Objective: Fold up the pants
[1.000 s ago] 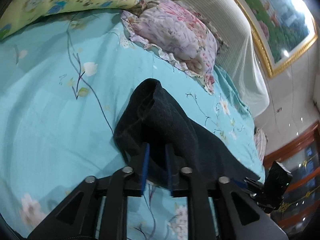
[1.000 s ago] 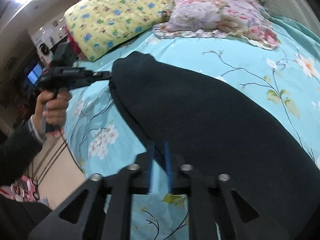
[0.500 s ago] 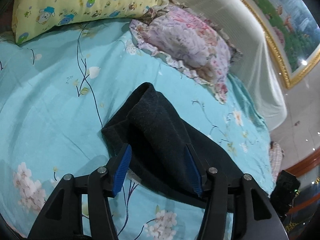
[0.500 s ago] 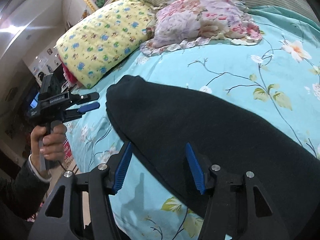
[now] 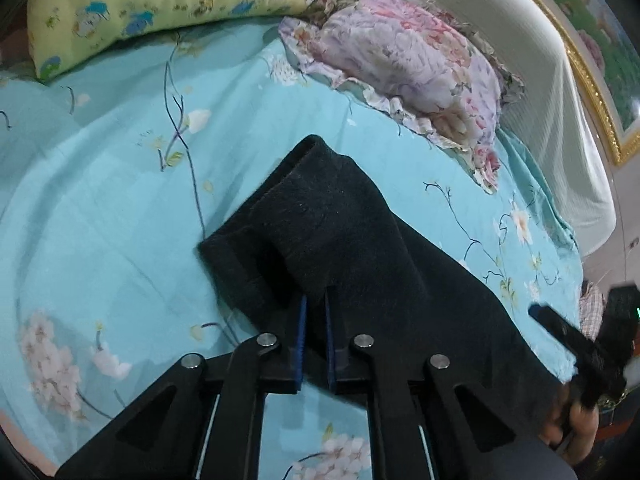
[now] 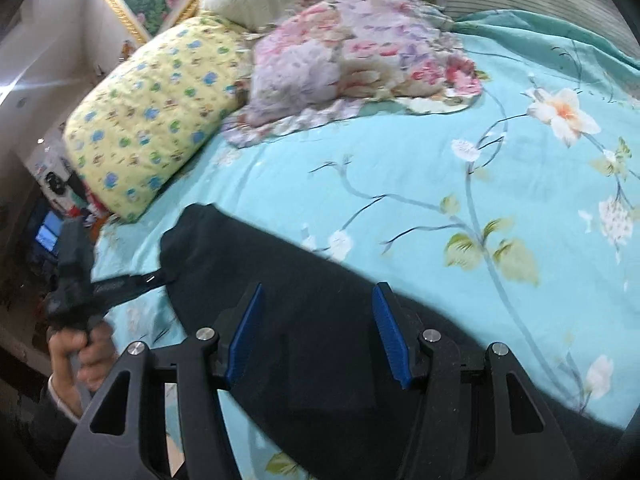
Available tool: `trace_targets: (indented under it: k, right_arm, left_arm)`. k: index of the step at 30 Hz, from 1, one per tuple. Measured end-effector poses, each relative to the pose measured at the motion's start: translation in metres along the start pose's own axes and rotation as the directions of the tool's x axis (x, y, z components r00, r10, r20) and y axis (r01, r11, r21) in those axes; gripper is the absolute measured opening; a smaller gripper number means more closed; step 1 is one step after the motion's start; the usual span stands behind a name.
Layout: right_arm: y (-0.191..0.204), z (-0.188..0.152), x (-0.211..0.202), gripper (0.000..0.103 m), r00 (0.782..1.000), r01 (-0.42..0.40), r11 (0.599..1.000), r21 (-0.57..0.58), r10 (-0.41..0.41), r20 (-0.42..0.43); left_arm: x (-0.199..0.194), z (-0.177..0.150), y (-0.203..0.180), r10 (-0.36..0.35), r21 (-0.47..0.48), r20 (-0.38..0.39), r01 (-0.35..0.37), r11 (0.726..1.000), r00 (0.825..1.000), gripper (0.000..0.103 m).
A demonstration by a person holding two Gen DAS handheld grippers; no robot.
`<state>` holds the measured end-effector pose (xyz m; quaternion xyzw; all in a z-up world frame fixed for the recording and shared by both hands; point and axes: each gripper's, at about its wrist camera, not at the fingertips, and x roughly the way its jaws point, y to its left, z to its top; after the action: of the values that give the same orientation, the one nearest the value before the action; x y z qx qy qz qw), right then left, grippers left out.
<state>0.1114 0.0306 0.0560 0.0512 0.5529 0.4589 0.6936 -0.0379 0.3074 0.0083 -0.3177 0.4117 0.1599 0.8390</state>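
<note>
Between the shut left claw (image 5: pixel 314 320), black pants (image 5: pixel 360 248), on bedsheet (image 5: pixel 100 200)

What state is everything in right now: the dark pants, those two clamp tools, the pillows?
pants: black, lying on the bed, one end doubled over itself
left gripper: shut on the pants' edge
right gripper: open above the pants, nothing pinched
yellow pillow: lying at the head of the bed
floral pillow: lying beside the yellow pillow
bedsheet: spread fairly smooth

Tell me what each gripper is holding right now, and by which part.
The left gripper pinches the black pants at their near folded edge. The right gripper holds nothing, open over them.
</note>
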Motion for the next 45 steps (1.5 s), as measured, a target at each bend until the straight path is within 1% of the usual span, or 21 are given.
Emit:
trace_targets:
  k: [3,6,11,12,14,15,16,18,25,27,28,31,33,35,37,39,41,42,43,44,45]
  right_arm:
    - [-0.012,0.013,0.012,0.057,0.999,0.028,1.0,0.01,-0.028,-0.017]
    - [-0.019,0.02,0.027,0.057,0.997,0.057,0.998,0.0,-0.057,-0.053]
    - [-0.022,0.027,0.059,0.057,0.989,0.081,0.996,-0.034,-0.084,-0.124]
    - [-0.022,0.028,0.062,0.057,0.988,0.077,0.996,-0.037,-0.081,-0.13]
    - [-0.018,0.03,0.063,0.057,0.988,0.075,0.996,-0.043,-0.08,-0.129]
    - [-0.017,0.031,0.063,0.057,0.99,0.064,0.997,-0.045,-0.069,-0.125]
    - [-0.015,0.031,0.063,0.057,0.99,0.057,0.997,-0.046,-0.062,-0.125]
    - [-0.012,0.032,0.064,0.057,0.99,0.054,0.997,-0.054,-0.06,-0.125]
    - [-0.016,0.036,0.065,0.057,0.987,0.057,0.996,-0.062,-0.066,-0.144]
    - [-0.011,0.038,0.057,0.057,0.992,0.014,0.998,-0.058,-0.021,-0.123]
    - [-0.003,0.037,0.05,0.057,0.994,-0.028,0.998,-0.064,0.02,-0.109]
    - [0.024,0.023,0.031,0.057,0.992,-0.098,0.987,-0.131,0.086,-0.09]
    - [0.049,0.0,0.021,0.057,0.99,-0.128,0.97,-0.205,0.113,-0.085]
    - [0.074,-0.031,0.014,0.057,0.992,-0.114,0.944,-0.309,0.093,-0.083]
    - [0.095,-0.059,0.014,0.057,0.998,-0.022,0.897,-0.441,-0.006,-0.062]
    - [0.109,-0.081,0.016,0.057,0.996,0.05,0.844,-0.535,-0.084,-0.04]
    - [0.117,-0.097,0.022,0.054,0.989,0.108,0.79,-0.604,-0.149,-0.018]
    - [0.118,-0.101,0.028,0.049,0.981,0.147,0.762,-0.63,-0.193,-0.004]
    - [0.118,-0.105,0.036,0.047,0.971,0.177,0.735,-0.655,-0.238,-0.004]
    - [0.114,-0.106,0.042,0.043,0.967,0.18,0.727,-0.663,-0.255,-0.018]
    - [0.111,-0.106,0.043,0.042,0.966,0.18,0.735,-0.654,-0.256,-0.022]
  left_arm:
    - [-0.01,-0.005,0.002,0.015,0.02,0.023,-0.015,1.0,1.0,0.002]
    - [-0.01,-0.008,0.012,0.07,0.023,0.024,-0.071,0.997,0.997,0.001]
    - [-0.009,-0.011,0.033,0.037,-0.066,-0.014,-0.037,0.997,0.999,0.004]
    - [-0.011,-0.011,0.033,0.021,-0.08,-0.014,-0.022,0.997,1.0,0.005]
    - [-0.015,-0.01,0.028,-0.002,-0.081,-0.005,0.002,0.997,1.0,0.022]
    - [-0.015,-0.009,0.024,-0.004,-0.076,-0.003,0.003,0.997,1.0,0.028]
    - [-0.016,-0.007,0.019,-0.002,-0.071,0.001,0.002,0.997,1.0,0.037]
    - [-0.016,-0.004,0.011,-0.012,-0.06,0.009,0.012,0.998,1.0,0.04]
    - [0.005,0.004,0.003,0.029,-0.077,-0.028,-0.031,0.997,0.999,0.04]
    - [0.007,0.006,0.005,0.026,-0.091,-0.029,-0.028,0.995,0.999,0.04]
    - [0.008,0.007,0.006,0.025,-0.095,-0.03,-0.028,0.995,0.999,0.04]
    - [0.01,0.011,0.007,0.025,-0.099,-0.032,-0.028,0.995,0.999,0.04]
    - [0.012,0.013,0.007,0.026,-0.095,-0.03,-0.029,0.995,0.999,0.04]
    - [0.013,0.014,0.007,0.026,-0.096,-0.03,-0.029,0.995,0.999,0.04]
    - [0.014,0.015,0.008,0.026,-0.098,-0.029,-0.028,0.995,0.999,0.038]
    - [0.017,0.015,0.007,0.029,-0.097,-0.03,-0.032,0.995,0.999,0.037]
    - [0.021,0.016,0.008,0.029,-0.101,-0.038,-0.033,0.994,0.999,0.034]
    - [0.023,0.016,0.009,0.026,-0.107,-0.043,-0.03,0.994,0.999,0.033]
    - [0.024,0.016,0.009,0.023,-0.111,-0.046,-0.028,0.993,0.999,0.032]
    - [0.025,0.016,0.01,0.021,-0.113,-0.048,-0.026,0.993,0.999,0.032]
    - [0.026,0.016,0.01,0.021,-0.113,-0.046,-0.026,0.993,0.999,0.032]
